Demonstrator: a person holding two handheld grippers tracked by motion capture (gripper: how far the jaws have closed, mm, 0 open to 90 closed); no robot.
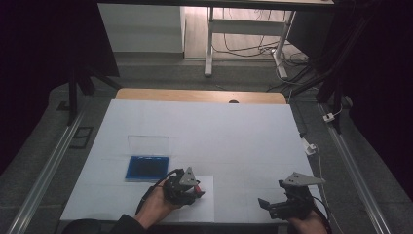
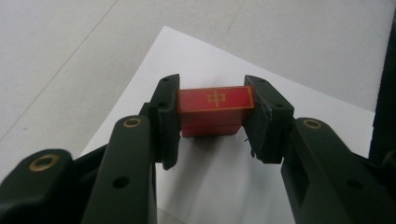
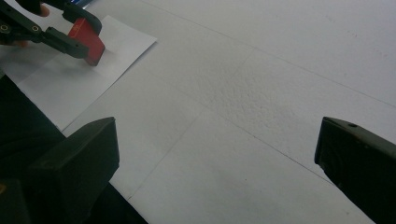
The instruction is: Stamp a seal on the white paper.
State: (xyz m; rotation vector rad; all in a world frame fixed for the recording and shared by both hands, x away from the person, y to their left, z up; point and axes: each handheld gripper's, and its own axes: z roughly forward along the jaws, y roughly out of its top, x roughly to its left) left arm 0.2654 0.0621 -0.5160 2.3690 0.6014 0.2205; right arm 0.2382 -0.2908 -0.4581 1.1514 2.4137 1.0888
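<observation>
A red block (image 2: 212,109) with a gold character and gold border on its top face sits between the jaws of my left gripper (image 2: 212,117), which is shut on its two sides. In the high view the left gripper (image 1: 197,191) is at the near middle of the table, over a white sheet of paper (image 1: 204,207). In the right gripper view the red block (image 3: 89,41) tilts down onto the sheet (image 3: 60,79); I cannot tell whether it touches. My right gripper (image 3: 217,140) stands open over the bare table cover, with nothing between its jaws.
A shallow blue box (image 1: 147,167) with its clear lid (image 1: 148,145) standing up lies left of centre, just beyond the left hand. The white table cover (image 1: 219,131) ends at a wooden edge (image 1: 199,95) at the back. The right gripper (image 1: 272,204) is at the near right.
</observation>
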